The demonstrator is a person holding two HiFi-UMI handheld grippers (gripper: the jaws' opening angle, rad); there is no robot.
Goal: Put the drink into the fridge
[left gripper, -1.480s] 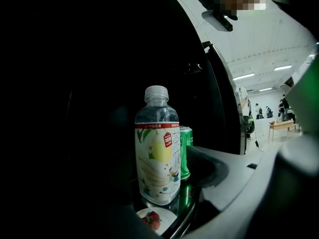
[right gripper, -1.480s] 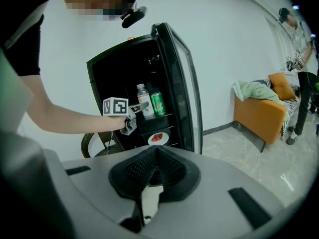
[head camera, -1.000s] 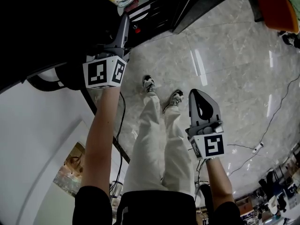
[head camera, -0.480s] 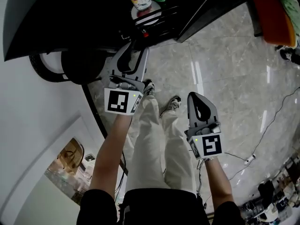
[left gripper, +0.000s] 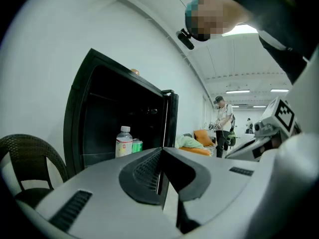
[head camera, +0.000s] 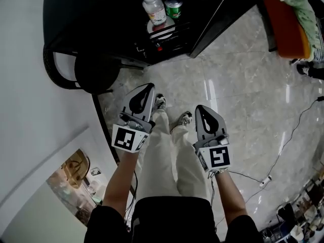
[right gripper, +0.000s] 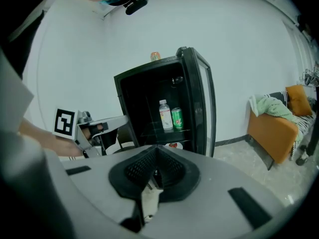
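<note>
The drink, a clear bottle with a white label [head camera: 154,8], stands upright on a shelf inside the open black fridge [head camera: 91,19], beside a green can [head camera: 173,6]. In the left gripper view the bottle [left gripper: 124,142] and can [left gripper: 137,145] show beyond my left gripper [left gripper: 162,151], which is shut and empty. In the head view my left gripper [head camera: 148,87] and right gripper [head camera: 201,108] hang over the floor in front of the fridge, well short of it. The right gripper [right gripper: 155,148] is shut on nothing and looks at the bottle [right gripper: 165,115] and can [right gripper: 177,118].
The fridge door [right gripper: 200,101] stands open at the right. A dark wicker chair [head camera: 76,70] sits left of the fridge. An orange sofa [right gripper: 273,128] with green cloth stands at the right. A person [left gripper: 223,124] is far back in the room. Cables lie on the marble floor [head camera: 283,151].
My left gripper has drawn back from the fridge shelf toward my body and its jaws have shut with nothing in them. The bottle stays on the shelf. The right gripper barely moved.
</note>
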